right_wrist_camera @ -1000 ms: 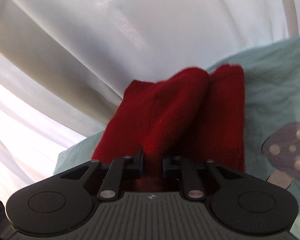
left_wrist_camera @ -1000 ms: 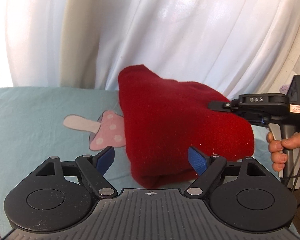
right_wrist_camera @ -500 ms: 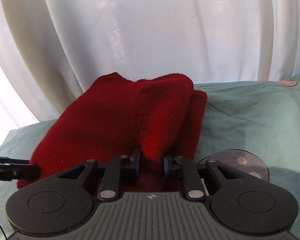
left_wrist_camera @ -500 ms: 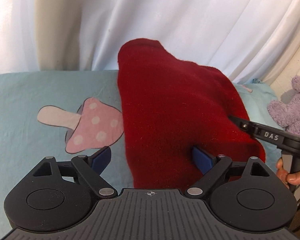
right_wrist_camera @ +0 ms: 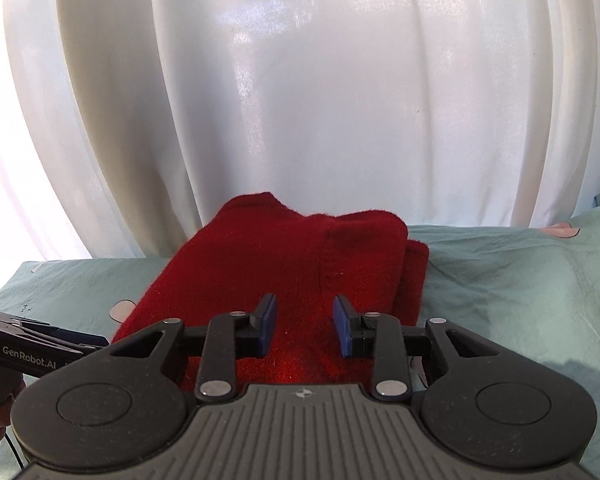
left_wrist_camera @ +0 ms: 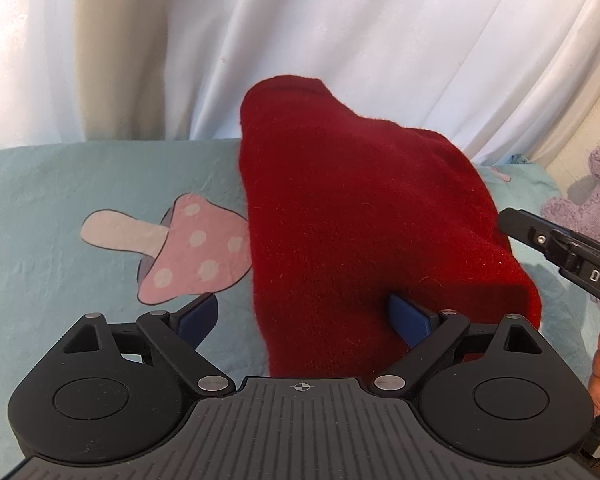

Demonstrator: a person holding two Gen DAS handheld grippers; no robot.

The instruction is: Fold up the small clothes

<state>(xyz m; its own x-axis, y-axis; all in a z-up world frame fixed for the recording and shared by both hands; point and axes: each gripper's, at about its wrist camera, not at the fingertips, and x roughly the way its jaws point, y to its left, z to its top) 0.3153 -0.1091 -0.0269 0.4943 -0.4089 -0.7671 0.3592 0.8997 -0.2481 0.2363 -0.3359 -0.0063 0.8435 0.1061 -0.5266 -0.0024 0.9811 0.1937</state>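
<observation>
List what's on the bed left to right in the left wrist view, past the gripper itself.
Pink mushroom print on the teal sheet → red knit garment → right gripper, reaching in from the right edge → purple plush toy.

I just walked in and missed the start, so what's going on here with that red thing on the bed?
A person with a handheld gripper in each hand is folding a small red knitted garment on a light green sheet with a mushroom print. The garment lies in a folded bundle in front of white curtains. The left gripper is open around its near end. The right gripper is open above the bundle, gripping nothing.
</observation>
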